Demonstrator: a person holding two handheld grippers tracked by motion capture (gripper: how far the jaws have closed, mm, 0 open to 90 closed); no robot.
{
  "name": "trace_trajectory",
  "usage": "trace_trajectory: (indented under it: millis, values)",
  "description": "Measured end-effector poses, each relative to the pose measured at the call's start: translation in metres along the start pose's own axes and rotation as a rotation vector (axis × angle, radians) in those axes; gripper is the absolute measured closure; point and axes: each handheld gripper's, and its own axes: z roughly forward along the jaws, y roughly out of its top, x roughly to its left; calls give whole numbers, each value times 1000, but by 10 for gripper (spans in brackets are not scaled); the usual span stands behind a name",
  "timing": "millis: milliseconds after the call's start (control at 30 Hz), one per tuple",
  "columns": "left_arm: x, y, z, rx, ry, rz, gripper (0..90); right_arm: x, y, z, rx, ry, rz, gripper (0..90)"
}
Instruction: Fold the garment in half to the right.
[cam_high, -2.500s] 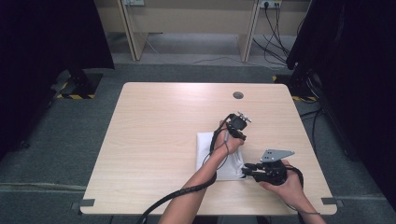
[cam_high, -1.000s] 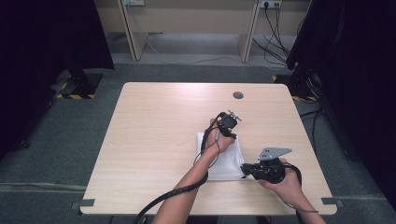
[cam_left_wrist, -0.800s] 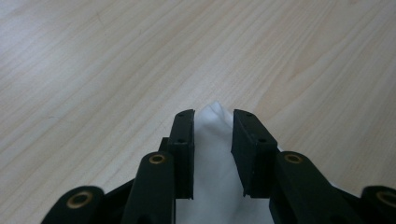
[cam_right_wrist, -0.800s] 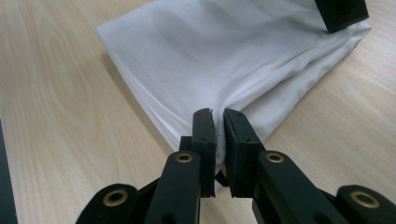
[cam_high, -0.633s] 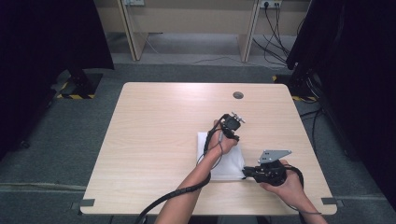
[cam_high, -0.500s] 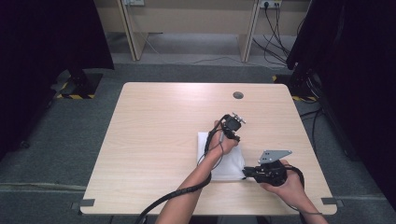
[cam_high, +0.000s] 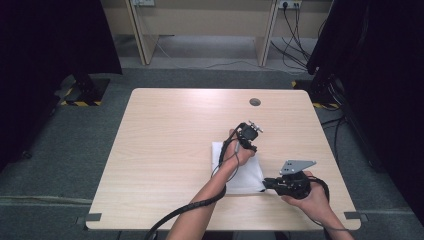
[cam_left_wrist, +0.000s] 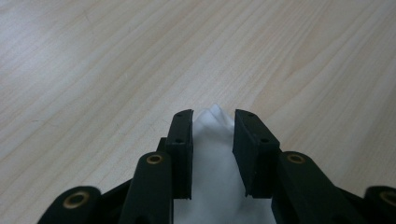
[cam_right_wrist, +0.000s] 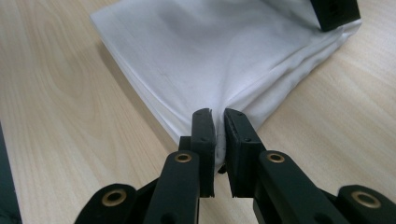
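A folded white cloth (cam_high: 244, 174) lies on the wooden table (cam_high: 175, 140), right of the middle. My left gripper (cam_high: 250, 148) points down at the cloth's far corner. In the left gripper view the jaws (cam_left_wrist: 213, 116) stand a little apart, and the bunched corner of the cloth (cam_left_wrist: 212, 158) fills the gap and touches both pads. My right gripper (cam_high: 266, 184) lies low at the cloth's near right corner. Its jaws (cam_right_wrist: 219, 114) are pinched tight on that edge of the cloth (cam_right_wrist: 210, 56). One jaw of the left gripper (cam_right_wrist: 334, 11) shows at the far corner in the right gripper view.
A small round grommet (cam_high: 255, 102) sits in the table top near its far edge. The table's near edge runs just below my right hand (cam_high: 312, 200). Dark curtains flank the table, and cables (cam_high: 295, 20) lie on the floor behind it.
Since the earliest frame my left hand has shifted slightly to the left over the cloth's far corner. Over the last second both hands and the cloth look unchanged.
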Motion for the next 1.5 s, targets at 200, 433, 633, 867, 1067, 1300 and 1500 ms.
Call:
trace_trajectory:
  millis: [200, 433, 633, 867, 1067, 1300, 1500]
  values:
    - [1, 0, -2, -14, 8, -1, 652, 0, -3, 1, 13, 5, 13, 779]
    - [7, 2, -13, -35, 23, -10, 621, -3, -1, -3, -15, -12, 35, 708]
    - [19, -2, -28, -57, 45, -27, 613, -3, -3, 1, 7, -9, 40, 689]
    - [35, -19, -33, -21, 85, -36, 608, -2, -5, 3, 26, -6, 43, 689]
    - [41, -28, -28, -6, 100, -46, 607, -1, -4, 6, 31, -4, 48, 689]
    - [41, -30, -21, 7, 123, -32, 607, 2, -2, 13, 30, -3, 50, 687]
    - [41, -31, -24, -10, 124, -35, 591, 2, 0, 13, 29, -1, 53, 667]
